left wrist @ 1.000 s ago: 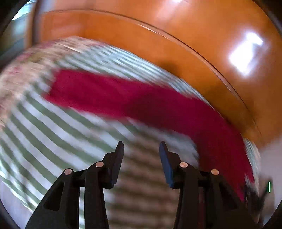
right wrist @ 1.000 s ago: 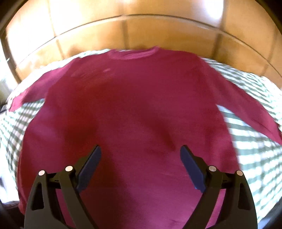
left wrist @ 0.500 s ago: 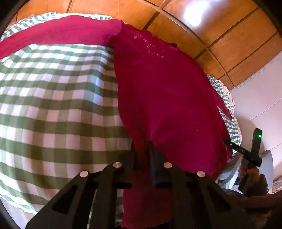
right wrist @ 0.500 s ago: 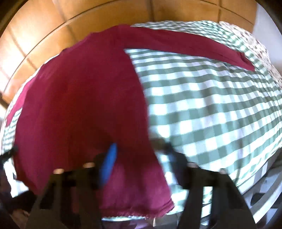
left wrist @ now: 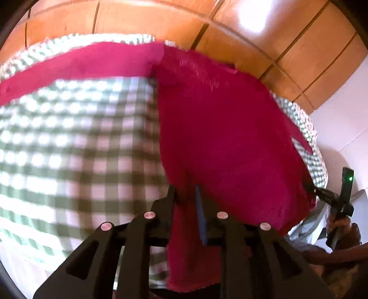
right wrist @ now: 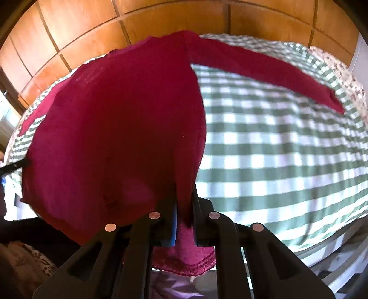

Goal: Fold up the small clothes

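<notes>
A crimson long-sleeved top (left wrist: 220,128) lies spread on a green and white checked bedcover (left wrist: 69,147). My left gripper (left wrist: 185,195) is shut on the top's left side edge near the hem. Its left sleeve (left wrist: 76,64) stretches out to the left. In the right wrist view my right gripper (right wrist: 184,195) is shut on the right side edge of the top (right wrist: 119,128) near the hem. The right sleeve (right wrist: 264,71) stretches out to the right. The near hem looks lifted off the cover (right wrist: 287,156).
A wooden panelled headboard (left wrist: 174,20) stands behind the bed and shows in the right wrist view (right wrist: 92,25) too. A white wall (left wrist: 340,110) is at the right. The right gripper with its green light (left wrist: 345,193) shows at the far right.
Both grippers came down to the lower corners of the top and shut on its side edges. The right gripper was still open half a second ago. The hem has lifted a little.
</notes>
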Tool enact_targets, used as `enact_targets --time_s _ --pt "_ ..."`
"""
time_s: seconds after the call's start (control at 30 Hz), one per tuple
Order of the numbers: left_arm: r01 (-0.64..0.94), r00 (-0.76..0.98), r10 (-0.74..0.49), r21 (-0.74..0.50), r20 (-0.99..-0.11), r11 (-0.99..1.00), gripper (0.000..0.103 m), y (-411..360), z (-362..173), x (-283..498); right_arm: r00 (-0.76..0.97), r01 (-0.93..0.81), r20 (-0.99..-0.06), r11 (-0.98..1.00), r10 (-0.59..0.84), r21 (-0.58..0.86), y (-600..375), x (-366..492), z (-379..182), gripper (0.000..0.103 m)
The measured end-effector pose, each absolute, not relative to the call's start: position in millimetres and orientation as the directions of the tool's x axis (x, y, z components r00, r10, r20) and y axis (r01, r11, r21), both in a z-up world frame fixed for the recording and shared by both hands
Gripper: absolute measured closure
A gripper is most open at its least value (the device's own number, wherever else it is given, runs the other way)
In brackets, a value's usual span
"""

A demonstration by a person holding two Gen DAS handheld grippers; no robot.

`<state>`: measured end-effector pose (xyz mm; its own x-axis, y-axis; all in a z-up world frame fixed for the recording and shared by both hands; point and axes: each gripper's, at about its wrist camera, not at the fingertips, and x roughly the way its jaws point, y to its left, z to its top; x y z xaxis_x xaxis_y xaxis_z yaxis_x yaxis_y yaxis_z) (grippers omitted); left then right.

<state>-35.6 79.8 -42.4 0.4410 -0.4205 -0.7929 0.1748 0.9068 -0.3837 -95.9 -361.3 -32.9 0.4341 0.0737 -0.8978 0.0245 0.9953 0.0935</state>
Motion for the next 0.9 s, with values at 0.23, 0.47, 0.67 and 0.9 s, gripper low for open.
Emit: enact_targets --time_s 0.23,0.47,0.67,0.9 --pt "0.221 0.509 -0.405 -0.339 -0.760 0.915 0.075 52.1 -12.7 -9.7 0.462 0.059 -0.865 0.966 0.198 0.252 -406.7 -86.9 -23.6 0.077" --pt "0.253 0.490 -0.392 -0.303 -0.779 0.919 0.067 6.9 -22.9 2.1 0.602 0.557 -0.799 0.709 0.014 0.432 -561.6 -40.3 -42.7 0.064" --pt "0.272 0.444 -0.381 -0.283 -0.811 0.920 0.060 -23.9 -36.9 10.4 0.603 0.724 -0.794 0.470 -0.077 0.505 -637.0 5.4 -72.5 0.064" --pt "0.249 0.382 -0.342 -0.261 -0.859 0.933 0.060 -38.8 -59.5 23.0 0.493 0.716 -0.840 0.653 -0.225 0.246 -639.2 49.0 -53.8 0.098"
